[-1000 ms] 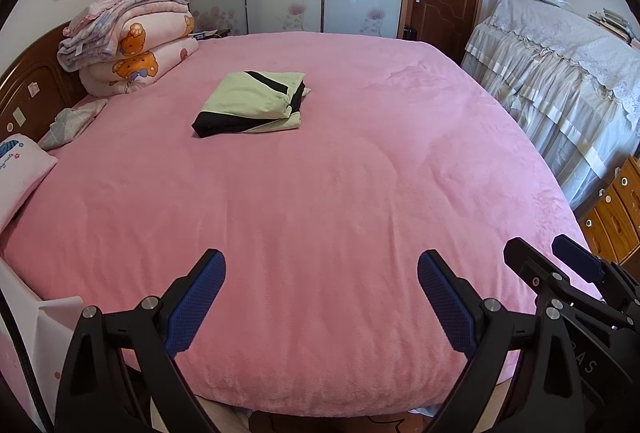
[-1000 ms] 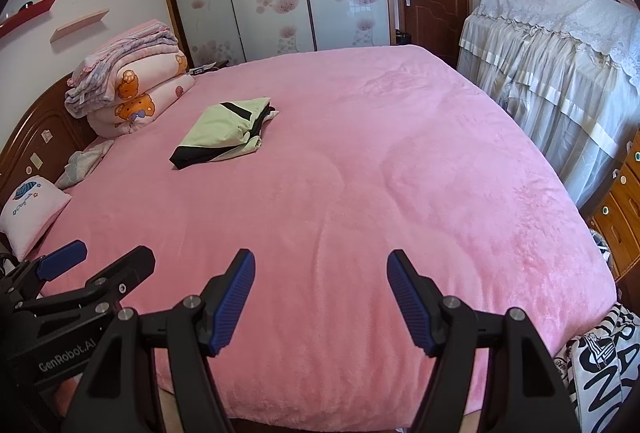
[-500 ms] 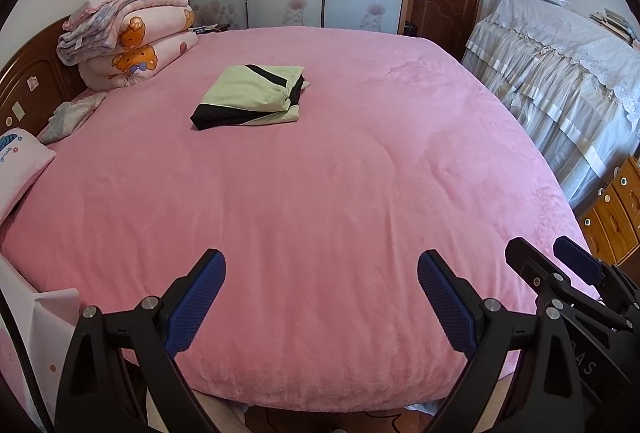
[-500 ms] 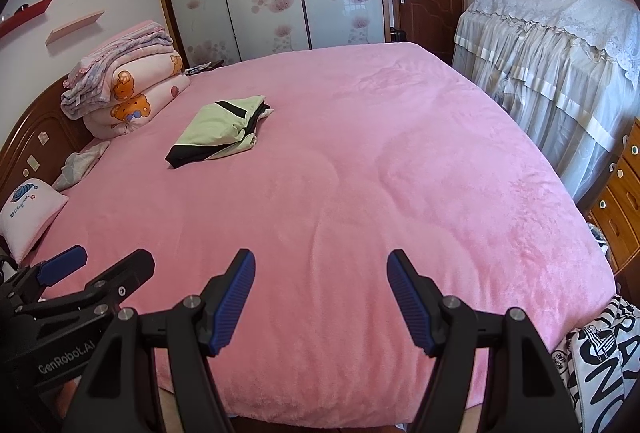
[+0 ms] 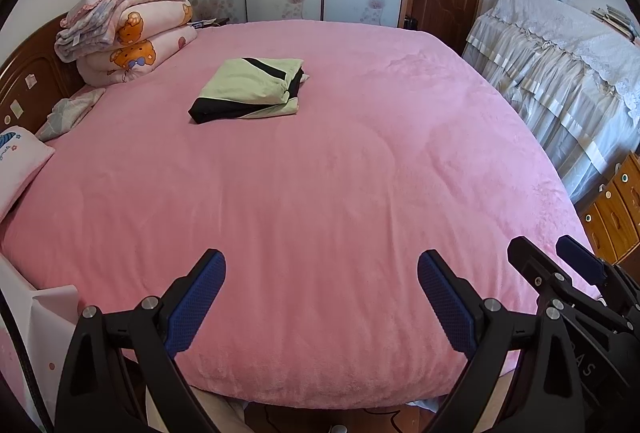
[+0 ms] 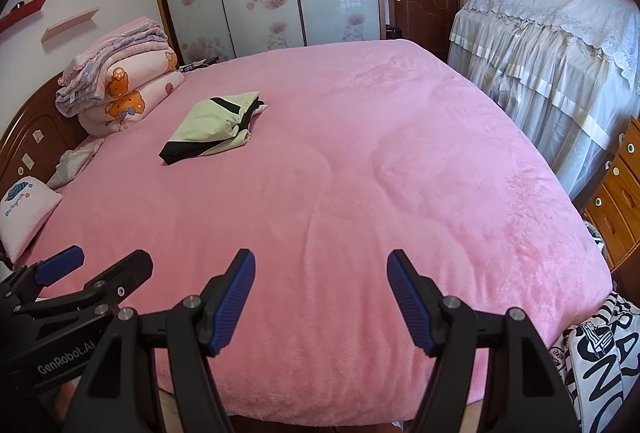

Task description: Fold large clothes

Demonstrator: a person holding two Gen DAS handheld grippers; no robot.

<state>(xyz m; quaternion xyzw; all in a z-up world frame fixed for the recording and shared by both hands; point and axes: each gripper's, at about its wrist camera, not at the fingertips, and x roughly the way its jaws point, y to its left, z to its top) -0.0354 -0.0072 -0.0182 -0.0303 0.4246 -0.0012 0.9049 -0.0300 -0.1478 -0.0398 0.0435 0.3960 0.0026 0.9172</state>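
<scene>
A folded light-green and black garment (image 5: 249,89) lies flat on the pink bed (image 5: 320,193), toward the far left; it also shows in the right wrist view (image 6: 214,127). My left gripper (image 5: 321,271) is open and empty, held above the bed's near edge, far from the garment. My right gripper (image 6: 321,269) is open and empty, also above the near edge. Each gripper shows in the other's view, the right one at the lower right (image 5: 560,265), the left one at the lower left (image 6: 96,269).
Stacked folded quilts (image 5: 132,29) sit at the bed's far left by the wooden headboard (image 5: 28,81). A small pillow (image 5: 18,161) lies at the left edge. A lace-covered cabinet (image 5: 560,57) and wooden drawers (image 5: 612,205) stand on the right. Black-and-white printed cloth (image 6: 596,357) lies at lower right.
Both grippers stay open and empty. The views have shifted slightly back and up, so the bed and garment sit a little lower and farther in frame.
</scene>
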